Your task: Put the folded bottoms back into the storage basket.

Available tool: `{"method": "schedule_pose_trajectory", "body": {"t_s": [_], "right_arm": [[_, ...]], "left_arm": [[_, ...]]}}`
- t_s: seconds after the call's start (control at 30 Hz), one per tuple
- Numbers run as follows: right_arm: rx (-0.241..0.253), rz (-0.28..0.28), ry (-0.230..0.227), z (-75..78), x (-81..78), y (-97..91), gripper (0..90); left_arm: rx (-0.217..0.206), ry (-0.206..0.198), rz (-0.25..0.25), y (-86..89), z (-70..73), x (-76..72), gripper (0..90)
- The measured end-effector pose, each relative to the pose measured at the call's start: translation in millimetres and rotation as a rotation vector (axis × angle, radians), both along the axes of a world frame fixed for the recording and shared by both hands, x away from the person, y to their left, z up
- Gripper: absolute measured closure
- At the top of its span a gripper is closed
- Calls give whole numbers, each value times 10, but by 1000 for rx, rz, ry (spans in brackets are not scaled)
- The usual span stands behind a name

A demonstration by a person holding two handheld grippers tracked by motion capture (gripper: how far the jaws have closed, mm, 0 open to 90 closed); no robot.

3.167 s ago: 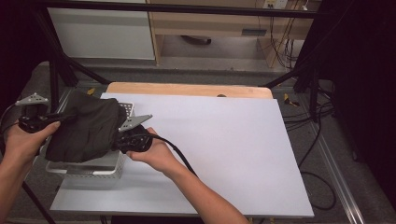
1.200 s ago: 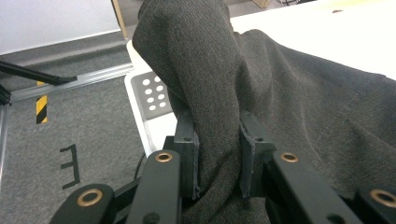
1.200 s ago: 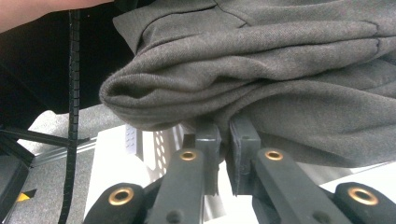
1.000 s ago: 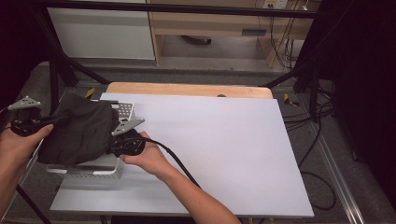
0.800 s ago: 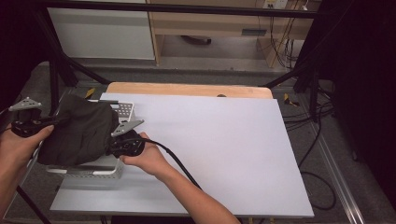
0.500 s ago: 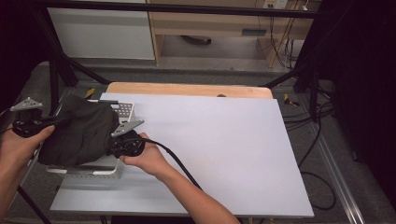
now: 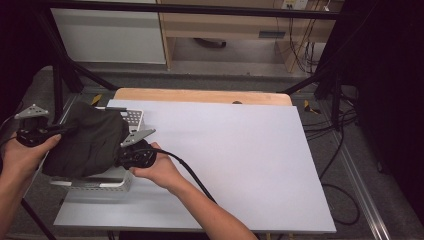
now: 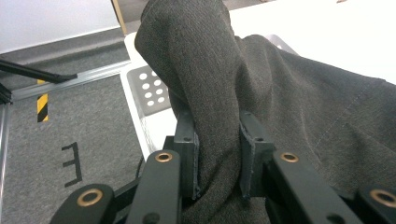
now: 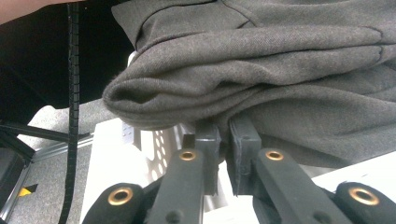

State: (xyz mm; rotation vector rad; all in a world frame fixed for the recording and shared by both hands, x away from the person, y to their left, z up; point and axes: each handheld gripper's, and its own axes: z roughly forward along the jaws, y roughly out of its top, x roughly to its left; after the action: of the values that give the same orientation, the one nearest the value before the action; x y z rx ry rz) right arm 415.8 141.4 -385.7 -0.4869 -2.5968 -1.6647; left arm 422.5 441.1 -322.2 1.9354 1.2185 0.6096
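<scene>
A dark grey garment [image 7: 87, 145] hangs bunched between my two grippers over a white perforated basket [image 7: 133, 118] at the table's left edge. My left gripper [image 7: 56, 131] holds its left side, and in the left gripper view [image 8: 217, 135] the jaws are shut on a thick fold of the garment [image 8: 280, 107]. My right gripper [image 7: 119, 154] holds the right side. Its jaws [image 9: 223, 133] stand almost together, tips tucked under the folded garment [image 9: 261, 60], pinching a thin edge. The basket [image 9: 159, 140] lies just below, most of it hidden by the cloth.
The white table top [image 7: 240, 150] stretches to the right of the basket, with a wooden strip [image 7: 200, 95] along its far edge. Black frame poles [image 7: 60, 60] stand at the far left. Cables [image 7: 340, 145] lie on the floor at the right.
Since the earliest frame both hands and the garment have shifted slightly to the left. Over the last second nothing has visibly moved.
</scene>
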Motion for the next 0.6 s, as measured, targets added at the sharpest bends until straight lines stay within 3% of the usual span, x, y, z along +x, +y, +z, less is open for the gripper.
{"method": "schedule_pose_trajectory", "body": {"t_s": [0.5, 0.6], "right_arm": [[-2, -11, -8, 10, -20, -29, 836], [-19, -26, -26, 33, -43, -29, 746]], "left_arm": [[7, -3, -2, -47, -18, 30, 721], [48, -26, 21, -83, -39, 61, 691]]}}
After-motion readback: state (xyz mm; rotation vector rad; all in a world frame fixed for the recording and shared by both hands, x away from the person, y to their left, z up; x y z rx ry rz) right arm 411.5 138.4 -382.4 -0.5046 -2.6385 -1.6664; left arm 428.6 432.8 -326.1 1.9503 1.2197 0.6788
